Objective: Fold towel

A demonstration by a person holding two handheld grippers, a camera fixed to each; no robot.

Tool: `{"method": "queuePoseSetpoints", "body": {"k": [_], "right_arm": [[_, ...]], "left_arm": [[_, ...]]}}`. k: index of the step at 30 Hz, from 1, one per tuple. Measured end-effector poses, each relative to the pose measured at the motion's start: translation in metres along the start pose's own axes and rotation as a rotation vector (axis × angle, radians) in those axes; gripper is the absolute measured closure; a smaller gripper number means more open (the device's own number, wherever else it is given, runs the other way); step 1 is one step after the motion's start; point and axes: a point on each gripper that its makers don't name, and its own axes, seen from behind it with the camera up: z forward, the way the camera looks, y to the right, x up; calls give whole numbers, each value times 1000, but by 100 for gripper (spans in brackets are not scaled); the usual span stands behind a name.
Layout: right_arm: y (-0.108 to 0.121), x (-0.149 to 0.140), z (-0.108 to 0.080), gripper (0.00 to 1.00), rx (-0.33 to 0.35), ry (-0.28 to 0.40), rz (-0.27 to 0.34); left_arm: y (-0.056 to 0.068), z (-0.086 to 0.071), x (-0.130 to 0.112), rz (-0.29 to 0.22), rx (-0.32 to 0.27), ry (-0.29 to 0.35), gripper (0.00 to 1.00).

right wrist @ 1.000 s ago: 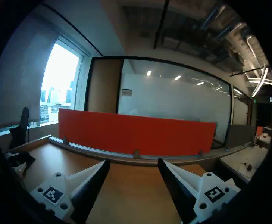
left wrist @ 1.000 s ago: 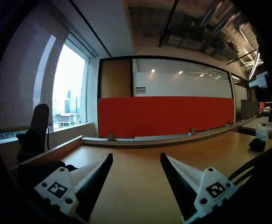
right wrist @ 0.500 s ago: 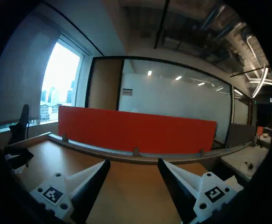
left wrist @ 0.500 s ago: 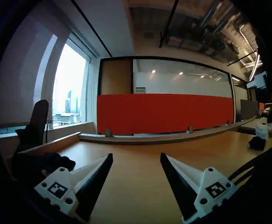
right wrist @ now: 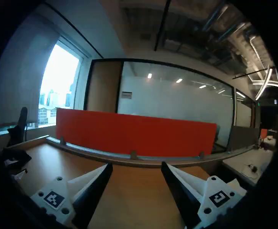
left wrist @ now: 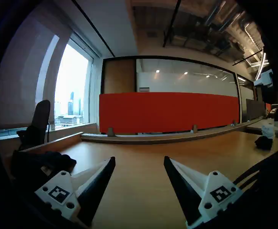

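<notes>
A dark crumpled cloth [left wrist: 43, 163] lies on the wooden desk [left wrist: 139, 183] at the far left of the left gripper view, beside my left finger. My left gripper [left wrist: 139, 158] is open over bare desk, with nothing between its fingers. In the right gripper view my right gripper [right wrist: 136, 164] is also open above the wooden desk [right wrist: 135, 194], holding nothing. A dark bundle with a white scrap [right wrist: 12, 157] sits at that view's left edge, well away from the fingers.
A red divider panel [left wrist: 169, 112] runs along the desk's far edge. A black office chair [left wrist: 37, 128] stands by the window at left. A small dark object [left wrist: 264, 142] and a white one [left wrist: 269, 131] lie at the desk's right end. Another desk [right wrist: 249, 164] stands to the right.
Both cameras have tilted slightly downward, so the red divider sits higher in each view and more of the dark cloth shows at left. Both grippers stay open.
</notes>
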Motion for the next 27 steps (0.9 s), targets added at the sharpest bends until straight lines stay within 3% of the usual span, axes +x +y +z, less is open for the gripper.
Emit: {"method": "queuePoseSetpoints", "body": {"k": [27], "right_arm": [[14, -10, -2, 2, -21, -1, 3]], "left_arm": [[-3, 2, -12, -7, 7, -21, 6]]}}
